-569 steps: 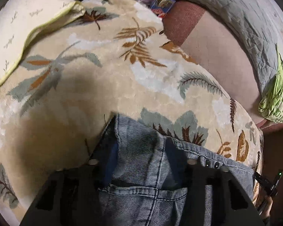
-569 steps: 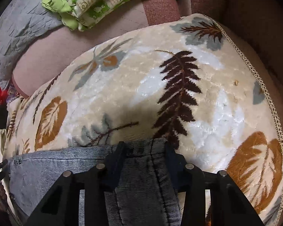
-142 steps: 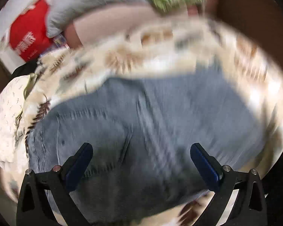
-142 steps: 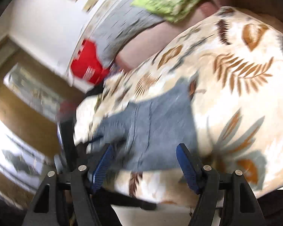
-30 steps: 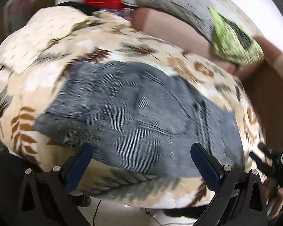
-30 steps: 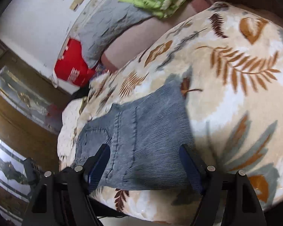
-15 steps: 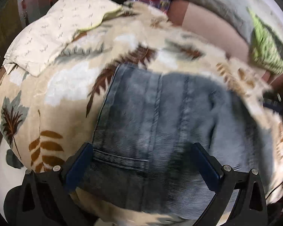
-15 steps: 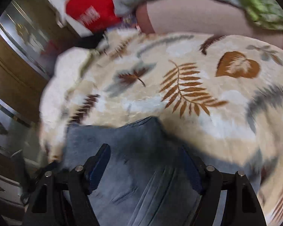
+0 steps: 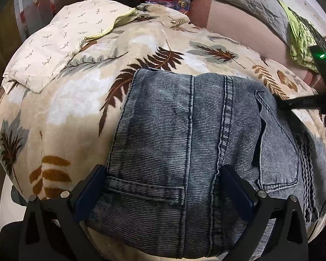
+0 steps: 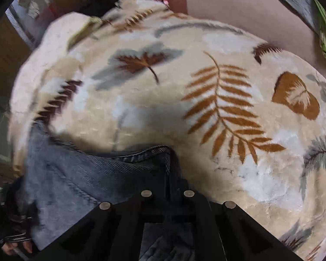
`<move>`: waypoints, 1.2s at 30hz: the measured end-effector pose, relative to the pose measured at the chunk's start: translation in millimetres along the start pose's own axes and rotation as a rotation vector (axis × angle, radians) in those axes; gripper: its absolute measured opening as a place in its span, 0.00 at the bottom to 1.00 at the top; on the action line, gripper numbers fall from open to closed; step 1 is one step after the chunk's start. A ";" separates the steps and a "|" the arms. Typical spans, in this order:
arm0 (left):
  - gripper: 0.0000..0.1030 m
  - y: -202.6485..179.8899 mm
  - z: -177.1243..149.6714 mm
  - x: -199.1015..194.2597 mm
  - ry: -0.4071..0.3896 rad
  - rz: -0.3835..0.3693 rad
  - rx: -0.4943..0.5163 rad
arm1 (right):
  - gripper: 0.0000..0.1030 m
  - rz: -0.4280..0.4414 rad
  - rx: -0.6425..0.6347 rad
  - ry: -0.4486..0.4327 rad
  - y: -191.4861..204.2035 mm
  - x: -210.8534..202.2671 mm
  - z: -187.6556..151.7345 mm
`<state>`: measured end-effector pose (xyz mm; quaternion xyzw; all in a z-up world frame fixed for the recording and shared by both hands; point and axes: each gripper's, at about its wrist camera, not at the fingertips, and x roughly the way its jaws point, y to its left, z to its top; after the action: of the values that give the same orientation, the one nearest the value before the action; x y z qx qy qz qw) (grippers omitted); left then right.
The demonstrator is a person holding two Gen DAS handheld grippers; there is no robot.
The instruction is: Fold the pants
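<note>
Two views: both were curved by the fisheye, and my right one was smeared at its left side.
Hidden: my right tongs (image 10: 167,169) covered the pants' corner, so I could not see the pads.
Blanket (image 9: 80,100): cream plush with fern leaves, carrying everything.
Pants (image 9: 191,143): grey-blue ribbed denim, folded into a block on the blanket, pocket and seams facing up, the near end hanging over the edge.
Left tongs (image 9: 163,187): spread wide, one pad at each side of the pants' near end, not pinching.
Right tongs: pressed together on the pants' far corner.
Change: a second ago my right tongs stood spread above the pants.
</note>
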<state>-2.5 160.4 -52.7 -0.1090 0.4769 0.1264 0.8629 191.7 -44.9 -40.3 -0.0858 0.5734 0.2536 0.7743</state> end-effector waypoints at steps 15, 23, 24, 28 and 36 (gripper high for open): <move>1.00 0.9 -0.2 -1.1 -0.005 0.001 0.001 | 0.20 0.110 0.151 -0.050 -11.8 -22.3 4.2; 1.00 1.0 -0.4 -0.9 -0.013 0.004 0.002 | 0.29 0.114 0.207 0.012 -17.5 -15.3 -0.2; 1.00 0.8 -0.5 -1.1 -0.014 0.006 0.002 | 0.39 0.135 0.236 0.003 -22.0 -27.6 -9.0; 1.00 0.1 -1.3 -2.3 -0.019 0.017 -0.005 | 0.63 0.169 0.299 -0.060 -35.1 -68.6 -43.9; 1.00 1.1 -5.3 -4.4 -0.051 0.015 -0.013 | 0.61 0.299 0.583 -0.121 -83.7 -34.5 -61.2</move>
<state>-9.4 159.3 -51.8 -0.1079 0.4546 0.1387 0.8732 173.8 -152.7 -41.5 0.2395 0.5812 0.1945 0.7530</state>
